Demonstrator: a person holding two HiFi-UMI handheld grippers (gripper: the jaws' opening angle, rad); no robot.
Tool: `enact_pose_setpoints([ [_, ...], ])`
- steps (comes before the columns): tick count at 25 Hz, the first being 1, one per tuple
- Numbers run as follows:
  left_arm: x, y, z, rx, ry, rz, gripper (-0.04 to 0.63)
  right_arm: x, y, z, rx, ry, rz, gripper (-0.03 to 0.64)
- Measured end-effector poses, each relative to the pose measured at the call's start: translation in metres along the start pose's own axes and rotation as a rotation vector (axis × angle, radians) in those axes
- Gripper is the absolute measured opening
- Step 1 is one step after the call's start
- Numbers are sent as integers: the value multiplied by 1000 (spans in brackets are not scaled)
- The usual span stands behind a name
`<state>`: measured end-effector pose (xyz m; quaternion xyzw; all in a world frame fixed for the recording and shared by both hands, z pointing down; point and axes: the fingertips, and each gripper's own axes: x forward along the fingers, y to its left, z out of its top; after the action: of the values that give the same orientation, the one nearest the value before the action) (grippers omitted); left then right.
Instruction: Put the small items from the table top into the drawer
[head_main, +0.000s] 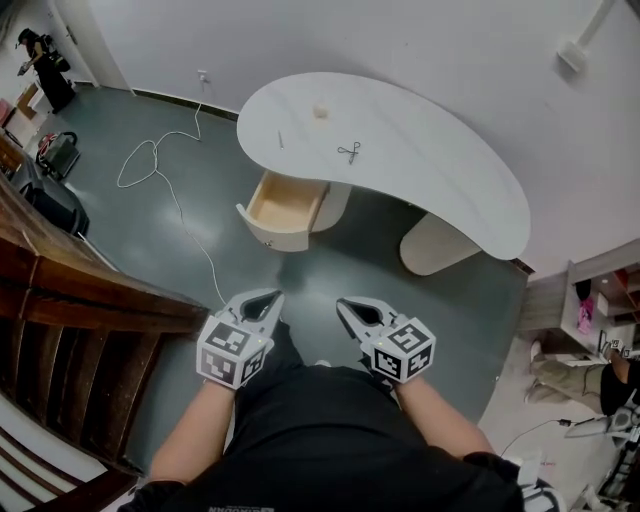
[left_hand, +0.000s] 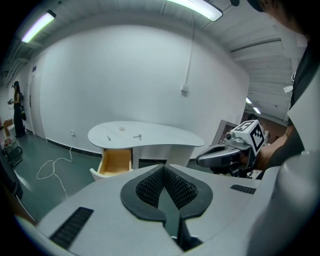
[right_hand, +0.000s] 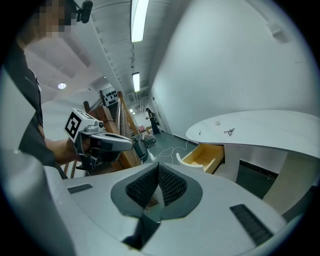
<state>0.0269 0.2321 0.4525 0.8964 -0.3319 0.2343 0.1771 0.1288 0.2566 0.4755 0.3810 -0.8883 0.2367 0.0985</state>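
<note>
Head view and both gripper views, taken with the person standing well back from the table. The table, a white kidney-shaped top against the pale wall, carried the three small items. A dark scissors-shaped piece lay near the middle of the top. A thin short stick lay toward the table's left end, as the head view showed it. A small pale lump sat near the table's far edge. All three rested on the top, apart from one another. The drawer, with a light wooden interior, stood pulled open beneath the table's left end, on the side facing the person. A white cable trailed over the grey floor to the left of the table. The left gripper and the right gripper were held side by side, well short of the table and pointing toward it. Each gripper's own view showed its ribbed jaws together at the tips with nothing clamped between them.
</note>
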Motion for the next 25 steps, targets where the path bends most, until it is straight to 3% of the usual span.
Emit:
enact_pose_setpoints([
  [13,57,149,76,44,-23,-70,15,121,-70,91,-8,12,-114,-2],
  [19,77,225,101,85,4,-109,15,187,-96,131,0,4,-175,-2],
  [25,97,273,109,113,41,-178,15,229,-111,149,19,14,-238,-2],
])
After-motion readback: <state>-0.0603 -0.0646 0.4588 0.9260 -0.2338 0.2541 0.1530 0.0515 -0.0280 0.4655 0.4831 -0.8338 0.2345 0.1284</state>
